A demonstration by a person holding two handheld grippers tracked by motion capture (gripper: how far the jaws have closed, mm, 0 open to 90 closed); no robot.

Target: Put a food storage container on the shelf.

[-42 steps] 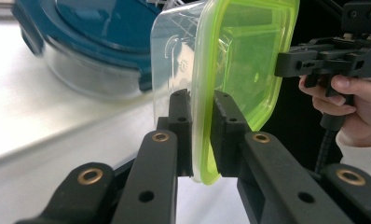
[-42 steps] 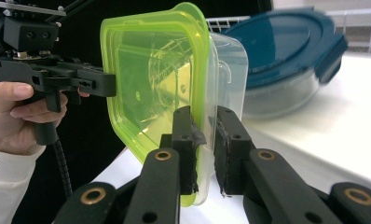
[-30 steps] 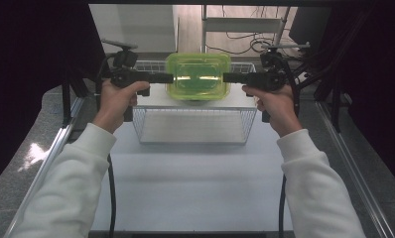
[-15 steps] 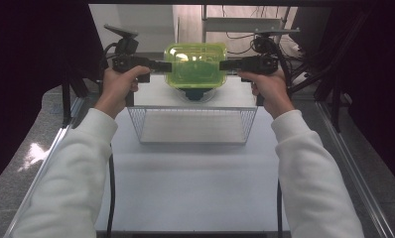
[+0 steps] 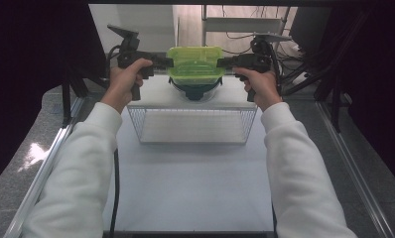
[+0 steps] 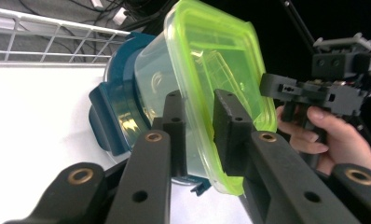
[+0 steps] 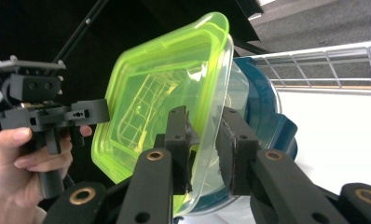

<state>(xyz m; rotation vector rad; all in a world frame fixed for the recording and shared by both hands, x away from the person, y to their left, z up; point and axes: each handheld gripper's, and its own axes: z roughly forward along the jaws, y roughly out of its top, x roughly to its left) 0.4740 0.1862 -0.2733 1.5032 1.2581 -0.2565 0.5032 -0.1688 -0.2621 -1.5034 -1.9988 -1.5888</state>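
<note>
- Since the box [image 5: 194, 67] is wide, each gripper takes one end of its green rim, keeping it level just behind the basket [image 5: 136, 124], on the blue tub [image 5: 195, 91].
- Left gripper [image 5: 169, 63]: jaws narrow on the rim, pads look touching, and have just been opening.
- Right gripper [image 5: 220, 63]: the same.
- Both arms reach out over the basket, grippers level and pointing inward at each other.
- Judged: stacking done, release starting.

the white table [image 5: 195, 188] is evenly lit from above, with soft shadows under the wire basket [image 5: 193, 124]. dark surroundings frame the high view. a bright glare patch sits on the grey floor [image 5: 34, 151]. both gripper views are sharp nearby, bent at the edges.
</note>
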